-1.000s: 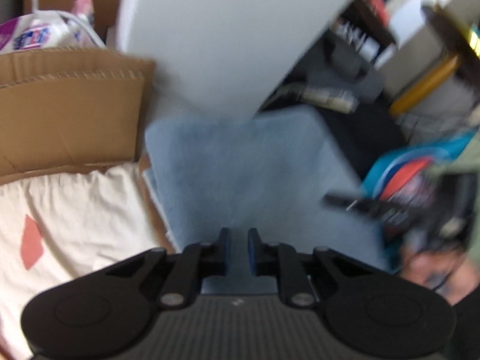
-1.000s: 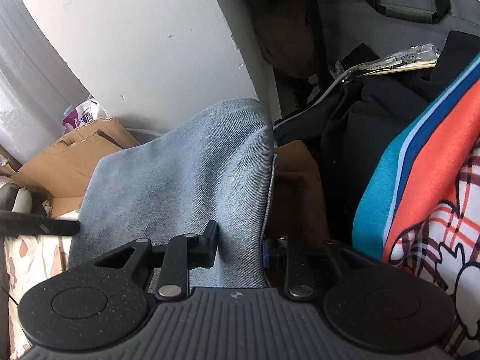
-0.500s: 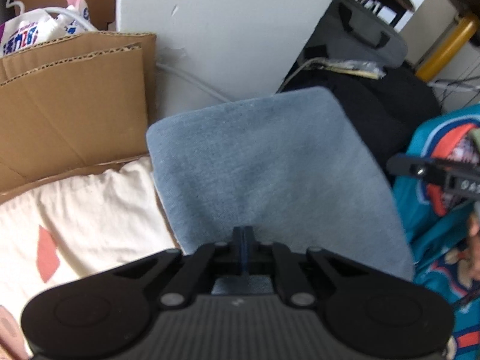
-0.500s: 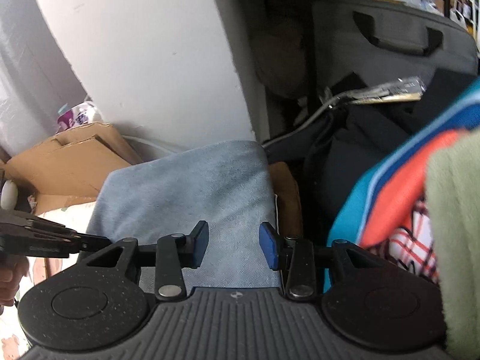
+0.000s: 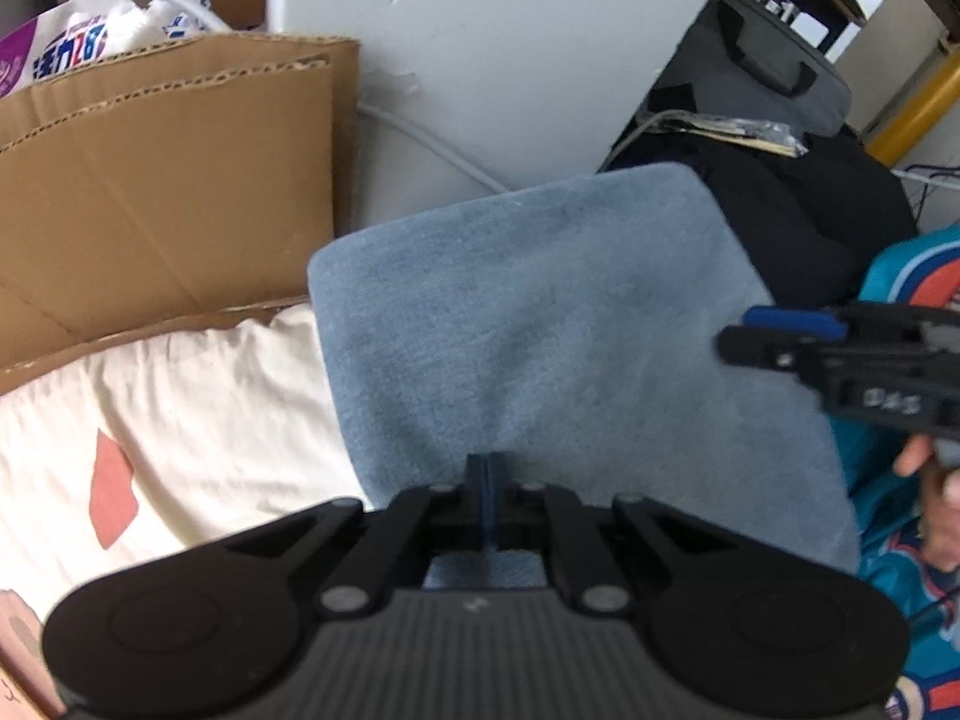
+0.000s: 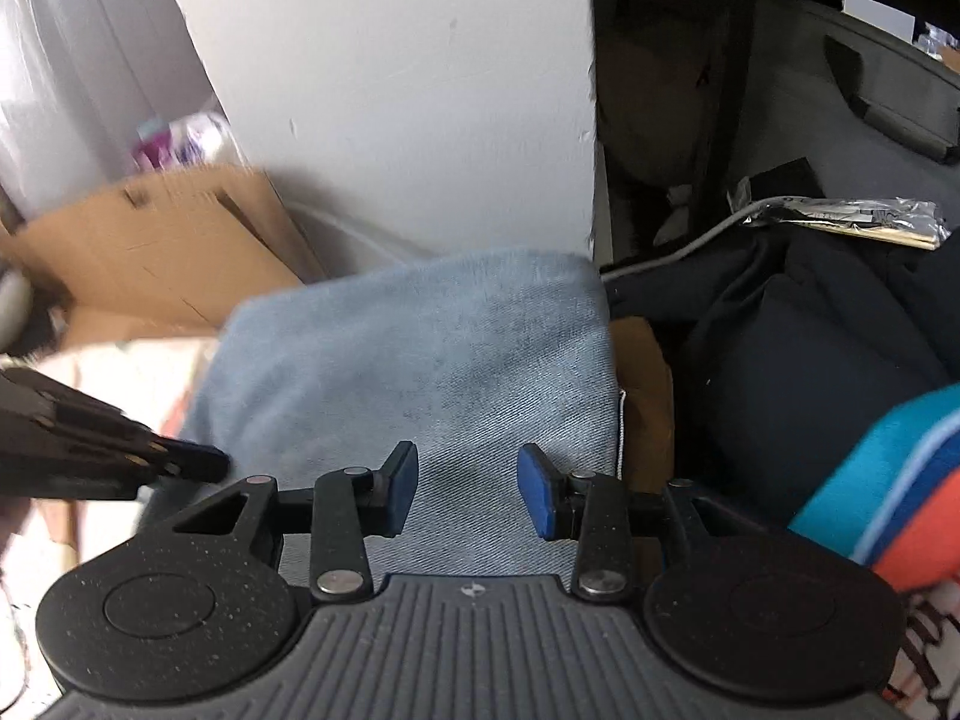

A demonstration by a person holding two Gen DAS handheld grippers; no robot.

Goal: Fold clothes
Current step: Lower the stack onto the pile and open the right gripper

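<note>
Denim, light-blue folded garment [image 5: 540,324] lies flat on a cluttered pile, one side over a cream fabric with red diamond patches [image 5: 180,420], the other side next to a teal-and-orange printed textile [image 6: 888,480]. Left hand-held gripper [image 5: 487,498] is fully closed at the near edge of the denim; looks pinched on a bit of that edge, but the pads hide the contact, so can't confirm cloth between them. Right hand-held gripper [image 6: 468,486] hovers over the near right part of the denim, jaws parted, nothing pressed between the pads. It also shows in the left wrist view, coming in over the right edge. Handling, my read: denim is soft but thick, moderate weight, holds a crease, not slippery or fragile; layers may slide apart if only the top one is caught. Best hold is at the near corners, through all layers, one gripper per corner. Beyond the denim: flattened brown cardboard sheet [image 5: 168,192] to the left, white painted panel [image 5: 510,60] straight behind, dark black clothing heap [image 6: 810,360] to the right. Farthest back, a grey bag with a handle [image 5: 774,60] and a white plastic bag with blue print [image 5: 102,42].
</note>
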